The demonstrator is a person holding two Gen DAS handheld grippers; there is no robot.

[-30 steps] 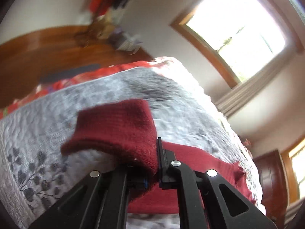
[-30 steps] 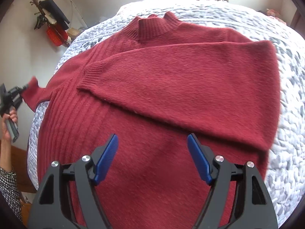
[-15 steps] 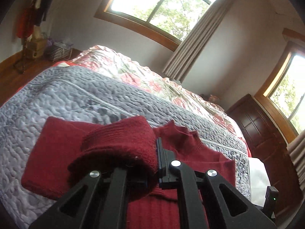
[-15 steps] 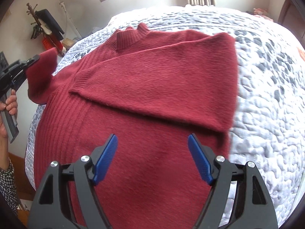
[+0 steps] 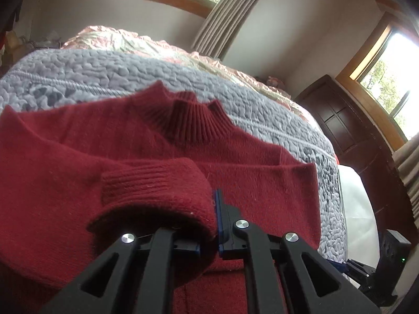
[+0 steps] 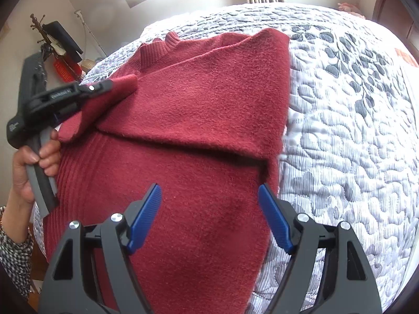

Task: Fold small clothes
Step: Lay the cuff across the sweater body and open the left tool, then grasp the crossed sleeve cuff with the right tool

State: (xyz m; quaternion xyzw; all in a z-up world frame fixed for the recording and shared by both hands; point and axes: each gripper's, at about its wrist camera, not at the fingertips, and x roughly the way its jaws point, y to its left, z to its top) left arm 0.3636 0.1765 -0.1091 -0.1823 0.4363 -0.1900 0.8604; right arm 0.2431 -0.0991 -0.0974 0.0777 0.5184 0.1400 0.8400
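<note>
Grey quilt (image 6: 353, 130), curtain (image 5: 222, 13), dark cabinet (image 5: 348, 130)

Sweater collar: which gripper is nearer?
Left. The left gripper, shut on the sleeve cuff, sits just short of the collar. The right gripper hangs open over the sweater's lower body.

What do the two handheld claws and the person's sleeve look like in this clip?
Both claws, right claw and left claw, are matte black plastic with triangular cut-outs, silver pivot screws and ribbed blue pads. The left one has a grey handle and white lettering. The sleeve is black-and-white checked.
</note>
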